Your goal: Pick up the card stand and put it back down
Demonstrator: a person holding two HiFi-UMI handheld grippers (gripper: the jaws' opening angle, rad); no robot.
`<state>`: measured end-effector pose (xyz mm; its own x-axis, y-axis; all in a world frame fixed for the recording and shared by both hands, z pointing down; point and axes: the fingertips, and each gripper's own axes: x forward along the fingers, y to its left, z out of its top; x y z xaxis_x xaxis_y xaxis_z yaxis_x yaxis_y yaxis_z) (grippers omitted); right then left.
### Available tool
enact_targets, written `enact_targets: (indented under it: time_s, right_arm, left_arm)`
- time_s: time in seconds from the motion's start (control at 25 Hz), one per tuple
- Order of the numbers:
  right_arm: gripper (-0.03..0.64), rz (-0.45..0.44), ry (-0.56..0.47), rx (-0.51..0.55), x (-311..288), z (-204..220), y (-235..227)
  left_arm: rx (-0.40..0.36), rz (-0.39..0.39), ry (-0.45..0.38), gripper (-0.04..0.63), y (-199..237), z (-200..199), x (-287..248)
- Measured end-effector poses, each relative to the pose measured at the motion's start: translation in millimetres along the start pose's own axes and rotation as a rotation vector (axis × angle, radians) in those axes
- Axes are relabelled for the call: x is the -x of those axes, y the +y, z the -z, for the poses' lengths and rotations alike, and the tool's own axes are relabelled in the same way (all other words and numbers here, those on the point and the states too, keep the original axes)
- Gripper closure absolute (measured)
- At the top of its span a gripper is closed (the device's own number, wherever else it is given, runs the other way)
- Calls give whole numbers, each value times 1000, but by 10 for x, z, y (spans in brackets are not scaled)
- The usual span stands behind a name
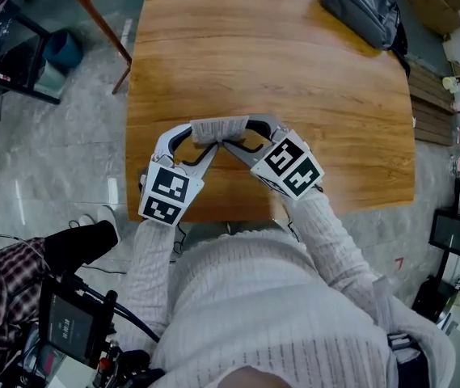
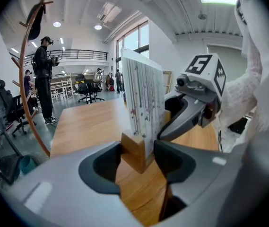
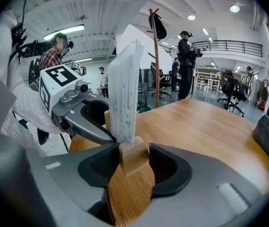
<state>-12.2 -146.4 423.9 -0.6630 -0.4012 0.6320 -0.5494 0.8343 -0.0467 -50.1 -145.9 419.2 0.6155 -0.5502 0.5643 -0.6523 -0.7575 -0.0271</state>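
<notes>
- The card stand [image 1: 220,128], a small pale wooden block with an upright white card slotted into it, is at the 6 o'clock side of the brown wooden table [image 1: 294,71], close to the edge nearest the person.
- The grey plastic left gripper [image 1: 204,139] reaches in from the stand's 8 o'clock. Its jaws are clamped on one end of the wooden block, with a pad against each side.
- The grey plastic right gripper [image 1: 239,133] reaches in from 4 o'clock and clamps the block's other end the same way.
- Whether the block touches the tabletop or hangs just above it cannot be told.
- The card carries thin vertical lines with small red and dark specks, and any print on it is too fine to read.
- Each gripper bears a white marker cube [image 1: 165,194] with black square patterns that form no readable words.
- A dark grey soft bag [image 1: 363,6] lies at the table's 1 o'clock corner, well apart from the stand.
- White knit sleeves [image 1: 335,233] cover both forearms.
</notes>
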Motion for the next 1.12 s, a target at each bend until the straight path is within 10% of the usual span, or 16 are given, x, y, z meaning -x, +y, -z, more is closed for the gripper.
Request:
enact_targets:
  time_s: [1.12]
  right_arm:
    - [410, -42, 69, -72, -629, 762, 0]
  left_arm:
    - [49, 32, 122, 367, -30, 843, -515]
